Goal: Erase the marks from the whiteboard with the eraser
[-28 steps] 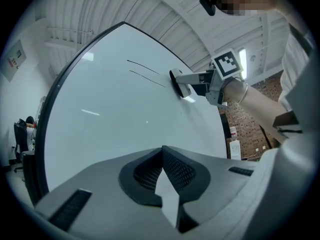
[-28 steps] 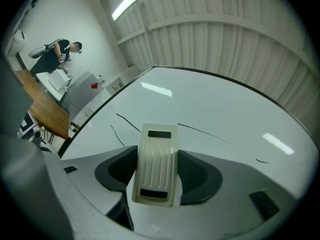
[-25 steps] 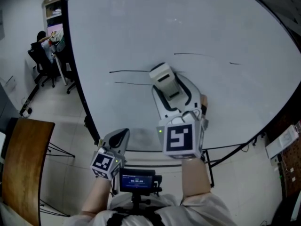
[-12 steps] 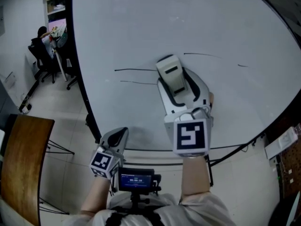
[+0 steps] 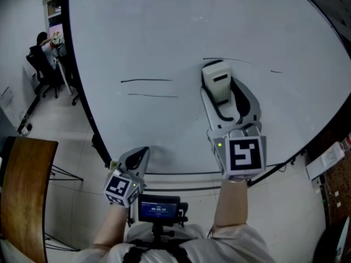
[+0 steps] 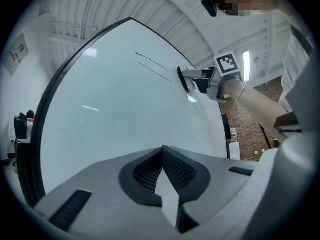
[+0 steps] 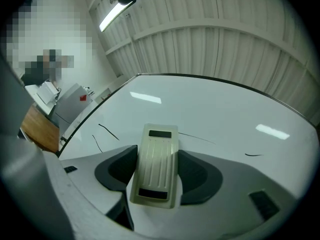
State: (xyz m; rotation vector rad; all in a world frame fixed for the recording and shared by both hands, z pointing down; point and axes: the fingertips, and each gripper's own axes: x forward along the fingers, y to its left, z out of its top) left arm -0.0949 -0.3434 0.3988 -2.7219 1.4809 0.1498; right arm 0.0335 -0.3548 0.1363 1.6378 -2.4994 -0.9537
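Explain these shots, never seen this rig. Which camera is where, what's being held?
No robot here: a person holds a two-jaw gripper in each hand. The head view comes from a camera on the person's head, looking down; the other two cameras ride on the grippers and look along their jaws. The right gripper is shut on a beige ribbed plastic eraser, held flat against the large white whiteboard. The left gripper is shut and empty, low near the board's bottom edge. The black-and-white marker cube is part of the right gripper. Thin black pen lines are on the board: two left of the eraser, one just above it, a short dash to its right.
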